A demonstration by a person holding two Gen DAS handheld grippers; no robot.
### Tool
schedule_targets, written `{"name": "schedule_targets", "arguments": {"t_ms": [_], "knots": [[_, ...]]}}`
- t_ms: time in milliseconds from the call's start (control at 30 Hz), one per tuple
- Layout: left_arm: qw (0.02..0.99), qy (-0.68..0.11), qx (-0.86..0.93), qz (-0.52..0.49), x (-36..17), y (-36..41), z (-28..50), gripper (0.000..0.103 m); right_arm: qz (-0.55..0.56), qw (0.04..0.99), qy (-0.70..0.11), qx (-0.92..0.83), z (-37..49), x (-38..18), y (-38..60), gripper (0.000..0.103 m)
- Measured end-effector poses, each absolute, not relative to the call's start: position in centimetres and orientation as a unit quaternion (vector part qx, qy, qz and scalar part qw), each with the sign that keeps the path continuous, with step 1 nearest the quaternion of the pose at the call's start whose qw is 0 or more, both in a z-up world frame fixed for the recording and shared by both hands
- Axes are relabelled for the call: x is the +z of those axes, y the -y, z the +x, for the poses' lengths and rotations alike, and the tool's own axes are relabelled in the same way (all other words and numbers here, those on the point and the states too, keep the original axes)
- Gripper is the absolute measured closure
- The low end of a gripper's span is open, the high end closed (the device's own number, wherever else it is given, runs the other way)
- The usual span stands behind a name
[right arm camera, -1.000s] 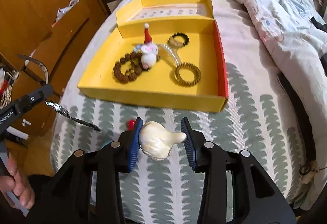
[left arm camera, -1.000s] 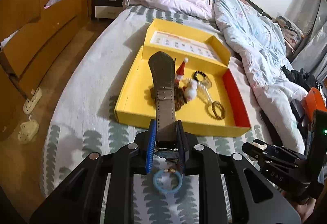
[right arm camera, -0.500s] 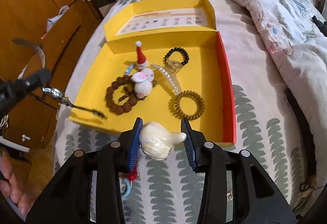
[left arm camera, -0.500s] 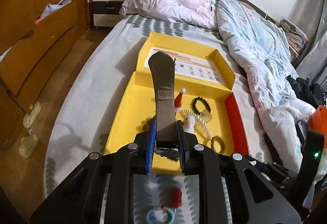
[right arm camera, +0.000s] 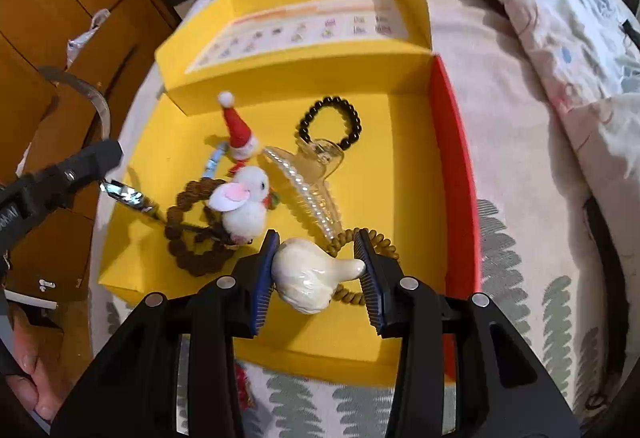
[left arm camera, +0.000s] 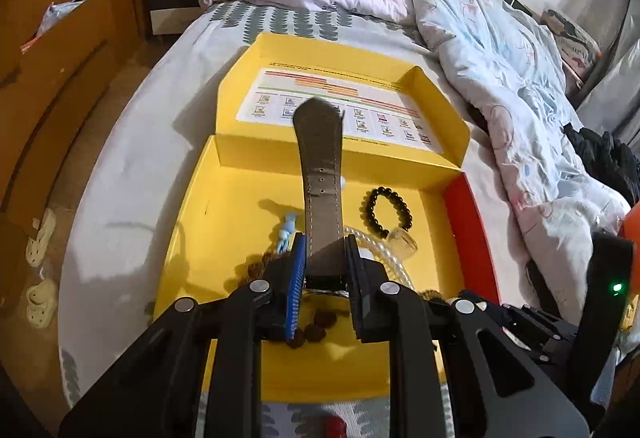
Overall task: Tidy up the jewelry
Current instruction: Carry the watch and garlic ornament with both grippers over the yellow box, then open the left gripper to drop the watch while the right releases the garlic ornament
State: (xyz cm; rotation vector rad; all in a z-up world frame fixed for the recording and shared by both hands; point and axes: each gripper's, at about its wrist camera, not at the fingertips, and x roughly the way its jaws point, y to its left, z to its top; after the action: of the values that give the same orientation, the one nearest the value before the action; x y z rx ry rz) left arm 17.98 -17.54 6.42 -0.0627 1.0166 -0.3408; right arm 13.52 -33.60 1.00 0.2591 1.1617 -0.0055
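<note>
Both tools have advanced over the yellow box (right arm camera: pixel 448 142), left tool (left arm camera: pixel 323 266) clamping watch strap (left arm camera: pixel 321 174), right tool (right arm camera: pixel 316 270) clamping white clip (right arm camera: pixel 308 278).

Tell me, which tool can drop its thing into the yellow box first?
Probably the right tool. Its white shell hangs low over the yellow box floor, beside the hair tie. The left tool holds the watch strap sticking up, so it likely needs lowering first.
</note>
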Motion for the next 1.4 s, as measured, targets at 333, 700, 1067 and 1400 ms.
{"name": "schedule_targets", "arguments": {"t_ms": [333, 700, 1067, 1400], "knots": [[0.838, -0.509, -0.193, -0.040, 4.0, 17.9, 20.5, 0.083, 0.112, 0.823, -0.557, -0.006, 15.1, -1.2, 32.6, 0.062], [0.847, -0.499, -0.184, -0.024, 3.3, 17.9, 21.3, 0.083, 0.094, 0.825, -0.556, -0.016, 15.6, -1.8, 32.1, 0.062], [0.864, -0.478, -0.158, 0.001, 4.3, 17.7, 20.3, 0.083, 0.094, 0.834, -0.544, -0.021, 15.3, -0.8, 32.3, 0.060], [0.875, -0.463, -0.144, 0.009, 5.7, 17.0, 18.5, 0.041, 0.092, 0.843, -0.530, -0.015, 14.0, 1.3, 31.8, 0.049]]}}
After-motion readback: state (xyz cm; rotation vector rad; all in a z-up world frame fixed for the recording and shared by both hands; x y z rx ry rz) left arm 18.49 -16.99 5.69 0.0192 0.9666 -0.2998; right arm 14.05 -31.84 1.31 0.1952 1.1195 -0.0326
